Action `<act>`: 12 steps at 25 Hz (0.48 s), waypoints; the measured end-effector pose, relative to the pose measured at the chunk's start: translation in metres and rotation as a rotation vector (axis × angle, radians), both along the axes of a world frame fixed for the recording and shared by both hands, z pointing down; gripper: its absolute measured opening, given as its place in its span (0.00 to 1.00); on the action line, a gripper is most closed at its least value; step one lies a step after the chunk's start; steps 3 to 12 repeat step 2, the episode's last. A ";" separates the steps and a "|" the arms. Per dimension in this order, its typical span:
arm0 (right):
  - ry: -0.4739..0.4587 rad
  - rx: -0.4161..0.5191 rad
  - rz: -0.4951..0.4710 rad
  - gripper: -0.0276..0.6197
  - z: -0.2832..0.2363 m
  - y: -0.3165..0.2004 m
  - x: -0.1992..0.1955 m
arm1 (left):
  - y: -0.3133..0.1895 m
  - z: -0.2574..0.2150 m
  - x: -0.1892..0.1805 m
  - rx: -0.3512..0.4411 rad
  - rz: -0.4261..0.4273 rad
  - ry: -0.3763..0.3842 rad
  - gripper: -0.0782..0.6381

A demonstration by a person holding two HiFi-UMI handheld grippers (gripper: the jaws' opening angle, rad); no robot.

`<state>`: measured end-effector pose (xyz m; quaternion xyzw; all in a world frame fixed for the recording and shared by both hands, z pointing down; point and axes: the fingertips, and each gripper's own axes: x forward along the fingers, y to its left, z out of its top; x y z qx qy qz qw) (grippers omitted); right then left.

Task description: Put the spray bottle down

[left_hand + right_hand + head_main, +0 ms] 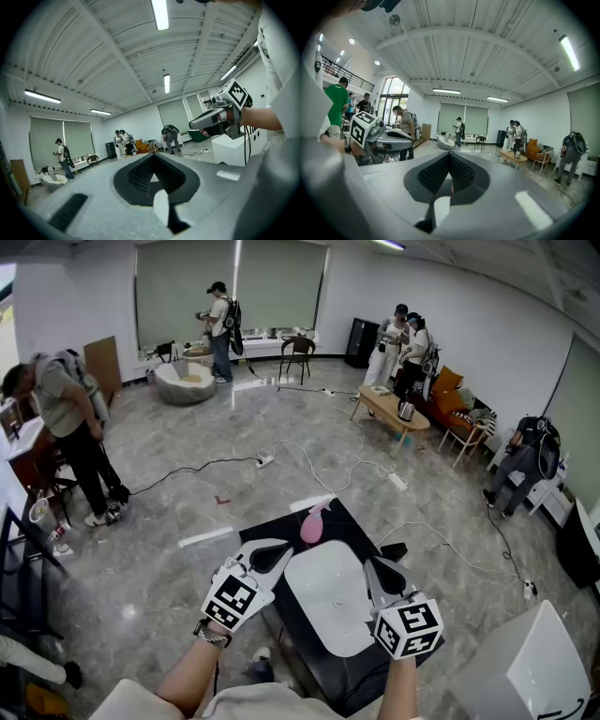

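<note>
Left tool (281, 547) and right tool (373, 563), both clenched empty, need only avoid knocking the pink plastic spray bottle (314, 523) standing mid-frame on the black desk (349, 521).

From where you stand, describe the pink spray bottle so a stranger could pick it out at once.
Find the black rectangular table on the grey marbled floor, low in the head view. A white rounded tray lies on it, and the pink plastic spray bottle sits just past the tray's far edge. It is the only pink thing on the table.
</note>
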<state>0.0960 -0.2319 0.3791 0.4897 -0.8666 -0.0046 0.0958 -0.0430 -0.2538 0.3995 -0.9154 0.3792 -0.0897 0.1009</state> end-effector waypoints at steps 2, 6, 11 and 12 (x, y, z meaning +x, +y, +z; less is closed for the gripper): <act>0.003 0.002 -0.001 0.05 0.000 0.000 -0.002 | -0.001 -0.001 -0.001 0.003 0.002 0.000 0.11; 0.003 0.002 -0.001 0.05 0.000 0.000 -0.002 | -0.001 -0.001 -0.001 0.003 0.002 0.000 0.11; 0.003 0.002 -0.001 0.05 0.000 0.000 -0.002 | -0.001 -0.001 -0.001 0.003 0.002 0.000 0.11; 0.003 0.002 -0.001 0.05 0.000 0.000 -0.002 | -0.001 -0.001 -0.001 0.003 0.002 0.000 0.11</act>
